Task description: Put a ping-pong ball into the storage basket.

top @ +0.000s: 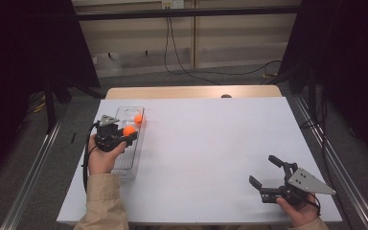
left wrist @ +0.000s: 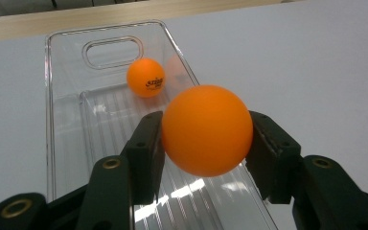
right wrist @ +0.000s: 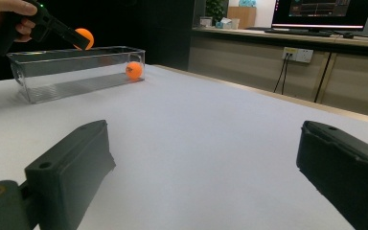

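Ball print (left wrist: 154,83) — small, letters unreadable

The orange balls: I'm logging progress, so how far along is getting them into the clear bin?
Done: one orange ball already lies in the clear bin, near its far end. In hand: the left hand-held gripper is shut on a second ball, held above the bin, not yet released. Left: dropping that ball in. The right hand-held gripper is open and empty above the white table.

Both grippers, the left gripper (top: 124,135) and right gripper (top: 268,172), are black with brass-ringed screw holes. Each carries a grey three-cornered plate. A black cable (top: 85,160) trails at six o'clock past the beige sleeve (top: 104,201).
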